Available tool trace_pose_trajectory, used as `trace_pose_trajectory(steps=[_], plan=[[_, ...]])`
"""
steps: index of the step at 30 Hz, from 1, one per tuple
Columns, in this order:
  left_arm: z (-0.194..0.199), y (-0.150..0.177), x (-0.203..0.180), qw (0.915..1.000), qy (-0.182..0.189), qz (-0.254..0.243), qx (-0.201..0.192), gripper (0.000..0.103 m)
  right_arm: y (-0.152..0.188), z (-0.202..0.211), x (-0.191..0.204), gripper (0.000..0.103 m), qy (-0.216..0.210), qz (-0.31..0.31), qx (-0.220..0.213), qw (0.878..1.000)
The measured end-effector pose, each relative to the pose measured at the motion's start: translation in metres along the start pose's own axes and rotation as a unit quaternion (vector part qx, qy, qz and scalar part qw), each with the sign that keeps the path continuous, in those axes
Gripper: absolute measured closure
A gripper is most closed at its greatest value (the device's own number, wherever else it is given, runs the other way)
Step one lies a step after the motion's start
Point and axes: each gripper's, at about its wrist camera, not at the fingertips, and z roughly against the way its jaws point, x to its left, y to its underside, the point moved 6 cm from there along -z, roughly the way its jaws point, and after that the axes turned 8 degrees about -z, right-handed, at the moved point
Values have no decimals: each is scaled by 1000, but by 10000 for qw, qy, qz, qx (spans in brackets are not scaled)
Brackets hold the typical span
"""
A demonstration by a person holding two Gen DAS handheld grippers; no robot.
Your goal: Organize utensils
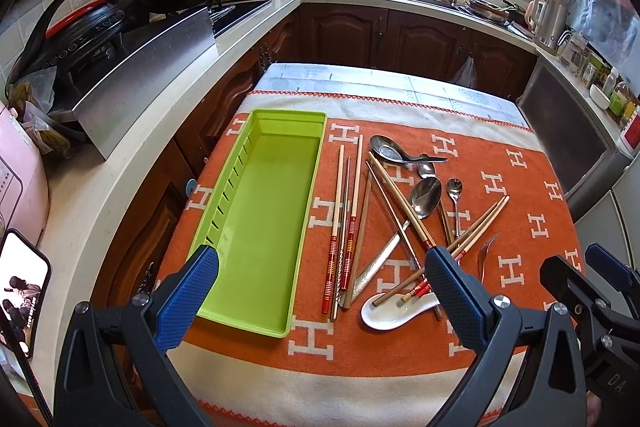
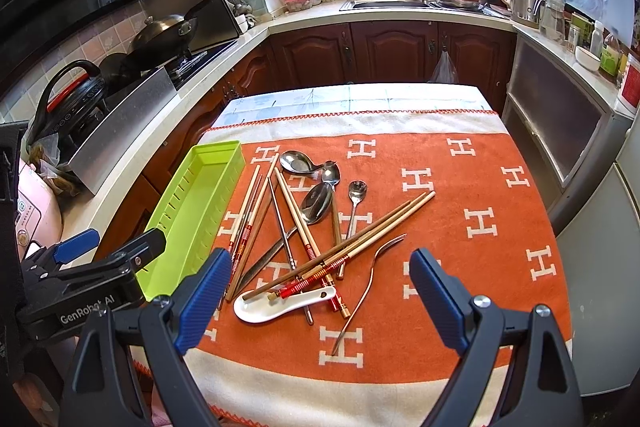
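Note:
A green plastic tray (image 1: 260,211) lies empty on the left of the orange cloth; it also shows in the right wrist view (image 2: 188,211). To its right lies a loose pile: several chopsticks (image 1: 350,227), metal spoons (image 1: 425,198), a white ceramic spoon (image 1: 394,309) and a thin fork (image 2: 370,279). My left gripper (image 1: 320,261) is open and empty, held above the tray's near end and the pile. My right gripper (image 2: 320,265) is open and empty, above the white ceramic spoon (image 2: 280,303) and the chopsticks (image 2: 344,247).
The orange cloth (image 2: 460,227) covers a small table. A white counter (image 1: 104,179) with a stove, wok and pressure cooker runs along the left. A sink (image 2: 392,3) is at the back. A steel cabinet (image 2: 560,131) stands on the right. A phone (image 1: 20,287) lies at the left edge.

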Motion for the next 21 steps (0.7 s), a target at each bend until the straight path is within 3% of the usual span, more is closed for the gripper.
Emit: trace_pose_trajectory(steps=[21], plan=[[4,-12,-16,9997,-15,-172,-160,1,-6,2,-13,12,54,-134,-49,9999]])
